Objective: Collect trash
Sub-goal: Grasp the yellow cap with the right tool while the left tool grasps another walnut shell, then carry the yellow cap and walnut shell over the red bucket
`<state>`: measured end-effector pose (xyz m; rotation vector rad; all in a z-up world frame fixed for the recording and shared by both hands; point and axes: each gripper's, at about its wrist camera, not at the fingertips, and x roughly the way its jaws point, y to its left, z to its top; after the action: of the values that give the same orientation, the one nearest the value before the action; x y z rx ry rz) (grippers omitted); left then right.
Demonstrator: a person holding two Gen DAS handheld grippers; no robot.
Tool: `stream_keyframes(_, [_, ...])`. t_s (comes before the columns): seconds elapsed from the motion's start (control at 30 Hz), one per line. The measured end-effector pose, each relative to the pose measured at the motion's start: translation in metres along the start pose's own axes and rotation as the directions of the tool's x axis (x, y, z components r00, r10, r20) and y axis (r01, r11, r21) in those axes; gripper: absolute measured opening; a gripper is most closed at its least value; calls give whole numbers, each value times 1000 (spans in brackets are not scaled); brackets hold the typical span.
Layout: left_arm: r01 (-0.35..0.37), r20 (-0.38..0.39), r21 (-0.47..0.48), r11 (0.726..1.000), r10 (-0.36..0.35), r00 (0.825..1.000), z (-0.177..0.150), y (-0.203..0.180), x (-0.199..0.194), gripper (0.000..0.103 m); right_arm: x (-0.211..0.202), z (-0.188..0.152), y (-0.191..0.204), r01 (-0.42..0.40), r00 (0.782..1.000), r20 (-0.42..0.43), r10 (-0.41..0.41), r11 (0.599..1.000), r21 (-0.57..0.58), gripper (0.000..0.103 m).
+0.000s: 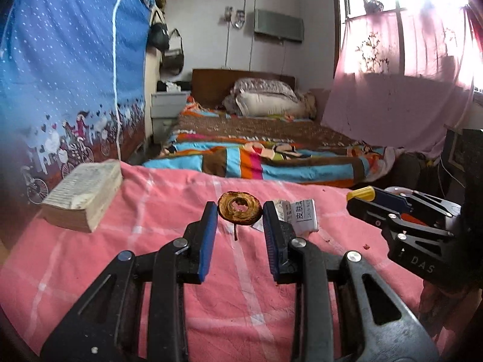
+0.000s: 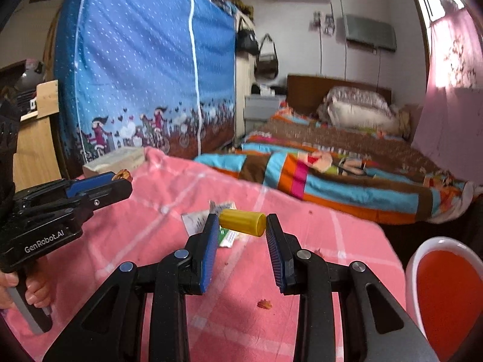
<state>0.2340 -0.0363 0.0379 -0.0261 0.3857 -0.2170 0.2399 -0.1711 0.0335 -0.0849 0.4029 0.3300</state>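
Observation:
My left gripper (image 1: 240, 212) is shut on a browned apple core slice (image 1: 239, 211) with a stem hanging down, held above the pink checked cloth (image 1: 169, 229). My right gripper (image 2: 242, 222) is shut on a yellow plastic cap (image 2: 243, 223), held above the same cloth (image 2: 169, 199). Crumpled paper wrappers (image 1: 302, 215) lie on the cloth just past the left fingers; they also show in the right wrist view (image 2: 199, 221). The right gripper shows at the right of the left view (image 1: 362, 194), the left gripper at the left of the right view (image 2: 120, 179).
A thick worn book (image 1: 83, 194) lies at the cloth's far left corner. A white bin with a red liner (image 2: 442, 289) stands at lower right. Small crumbs (image 2: 264, 303) dot the cloth. A bed with a striped cover (image 1: 271, 150) lies beyond, a blue wardrobe cover (image 1: 69, 75) at left.

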Motion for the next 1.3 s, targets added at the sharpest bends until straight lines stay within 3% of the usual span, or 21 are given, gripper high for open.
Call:
stream_keyframes(0.23, [-43, 77, 3, 999, 42, 996, 3, -4, -16, 38, -24, 0, 3, 26, 991, 132, -25, 1000, -8, 29])
stream_keyframes(0.4, [-14, 125, -18, 1000, 16, 992, 9, -14, -29, 38, -43, 2, -6, 49, 973, 222, -54, 998, 25, 29])
stream_keyframes(0.77, [50, 233, 112, 992, -75, 970, 28, -68, -47, 38, -101, 9, -39, 163, 904, 382, -191, 981, 103, 29])
stream_keyframes(0.93, [97, 250, 172, 980, -139, 958, 31, -98, -51, 38, -121, 6, -57, 214, 875, 412, -256, 966, 146, 29])
stream_keyframes(1.3, [201, 247, 275, 940, -272, 930, 34, -163, -48, 38, -158, -11, -98, 316, 833, 395, -387, 919, 235, 30])
